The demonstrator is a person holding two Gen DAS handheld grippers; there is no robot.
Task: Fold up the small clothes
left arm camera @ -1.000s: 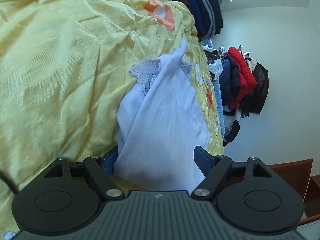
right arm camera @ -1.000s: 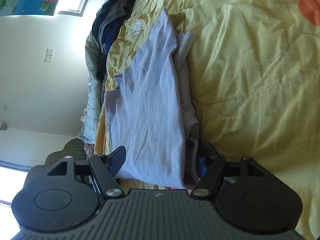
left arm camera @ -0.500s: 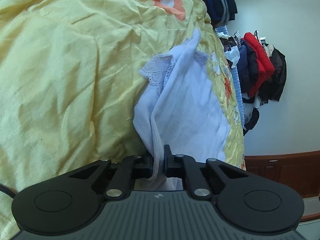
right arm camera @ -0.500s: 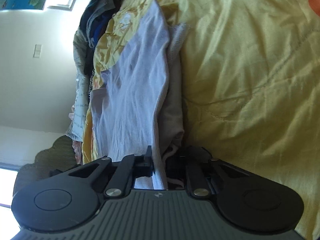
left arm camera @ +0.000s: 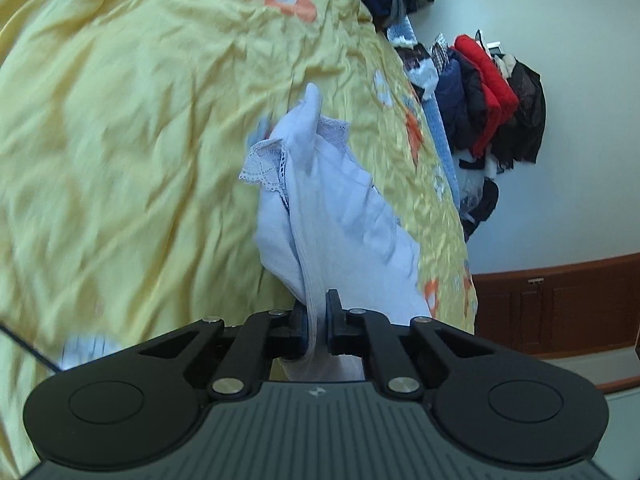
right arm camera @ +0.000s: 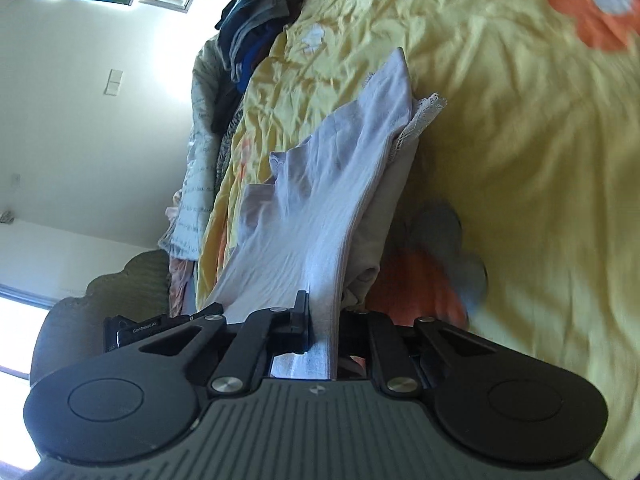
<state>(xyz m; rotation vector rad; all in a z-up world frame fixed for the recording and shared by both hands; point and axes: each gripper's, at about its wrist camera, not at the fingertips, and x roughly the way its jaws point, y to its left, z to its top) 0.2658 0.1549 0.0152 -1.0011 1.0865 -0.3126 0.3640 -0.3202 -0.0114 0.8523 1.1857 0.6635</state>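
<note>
Pale lilac cloth fills the middle of both views: it is the small garment (left arm camera: pixel 336 216), a soft ribbed piece with a lace trim (left arm camera: pixel 262 168) along one edge. It lies bunched and partly lifted over the yellow bedspread (left arm camera: pixel 120 152), which has orange and white flowers on it.

Your left gripper (left arm camera: pixel 317 322) has its fingers (left arm camera: pixel 334 320) pressed close together, and a fold of the small garment is pinched between them. The cloth rises from that grip and ends in a little peak.

Your right gripper (right arm camera: pixel 322 320) is also closed tight on the small garment (right arm camera: pixel 320 200), holding a ribbed edge. From there the cloth stretches away, with the lace trim (right arm camera: pixel 424 114) peeking out on the side.

Behind the bed, a pile of dark clothes (right arm camera: pixel 256 40) sits at the far end. More clothes, red and black ones (left arm camera: pixel 492 96), hang by the white wall.
</note>
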